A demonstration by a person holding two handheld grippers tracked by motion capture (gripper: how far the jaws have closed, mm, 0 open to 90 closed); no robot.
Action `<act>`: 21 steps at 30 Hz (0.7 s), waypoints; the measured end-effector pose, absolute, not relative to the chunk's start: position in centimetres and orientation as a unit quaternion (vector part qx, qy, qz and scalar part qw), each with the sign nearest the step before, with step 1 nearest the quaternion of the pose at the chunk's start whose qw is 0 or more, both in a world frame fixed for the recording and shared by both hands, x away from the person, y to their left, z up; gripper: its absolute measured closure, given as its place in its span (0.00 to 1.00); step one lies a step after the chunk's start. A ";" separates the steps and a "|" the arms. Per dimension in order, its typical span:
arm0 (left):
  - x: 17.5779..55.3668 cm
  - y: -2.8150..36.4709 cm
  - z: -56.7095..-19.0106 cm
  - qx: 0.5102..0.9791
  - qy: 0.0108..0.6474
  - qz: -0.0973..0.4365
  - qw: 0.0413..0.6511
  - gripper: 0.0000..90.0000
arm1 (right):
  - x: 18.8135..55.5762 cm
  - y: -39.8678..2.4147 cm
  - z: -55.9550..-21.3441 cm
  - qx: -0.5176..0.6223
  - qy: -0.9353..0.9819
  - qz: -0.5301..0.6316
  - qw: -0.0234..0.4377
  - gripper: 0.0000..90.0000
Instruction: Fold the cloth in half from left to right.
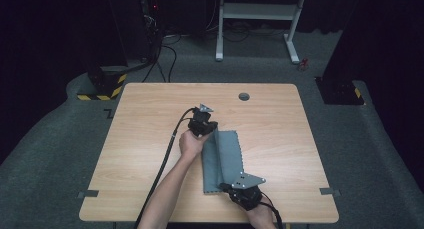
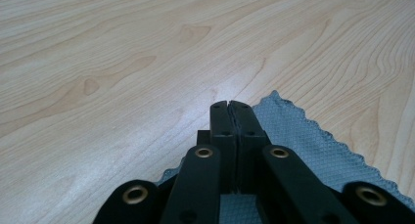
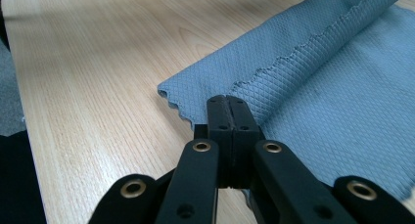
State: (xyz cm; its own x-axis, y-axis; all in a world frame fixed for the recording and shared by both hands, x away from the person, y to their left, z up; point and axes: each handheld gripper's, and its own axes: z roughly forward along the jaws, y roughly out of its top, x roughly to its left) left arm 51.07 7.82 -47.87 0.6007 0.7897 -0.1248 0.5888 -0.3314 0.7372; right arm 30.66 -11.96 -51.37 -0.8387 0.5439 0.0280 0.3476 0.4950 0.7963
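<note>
A grey waffle-weave cloth (image 1: pixel 229 156) lies on the wooden table (image 1: pixel 145 139), its left side folded over toward the right. My left gripper (image 1: pixel 212 133) is at the cloth's far left corner, jaws pressed together, with the scalloped cloth edge (image 2: pixel 313 145) running under them (image 2: pixel 229 104). At the near edge my right gripper (image 1: pixel 226 187) is shut (image 3: pixel 227 100) on the near corner, where the folded layer of cloth (image 3: pixel 333 97) rises off the table.
A round grey grommet (image 1: pixel 243 96) sits near the table's far edge. Grey tape tabs mark the near corners (image 1: pixel 88 193) (image 1: pixel 329 191). Behind the table stand a white desk frame (image 1: pixel 257 19) and a stand base with yellow-black stripes (image 1: pixel 102 86).
</note>
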 end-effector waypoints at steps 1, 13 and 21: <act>51.1 7.7 -47.9 0.807 0.426 0.130 0.388 0.99 | 30.6 -12.1 -51.4 0.263 0.856 0.430 0.114 1.00; 51.4 6.0 -48.1 0.811 0.425 0.129 0.381 0.99 | 30.6 -13.5 -51.5 0.278 0.851 0.430 0.117 1.00; 51.6 4.8 -48.3 0.815 0.421 0.128 0.377 0.99 | 30.5 -14.5 -51.6 0.287 0.848 0.430 0.120 1.00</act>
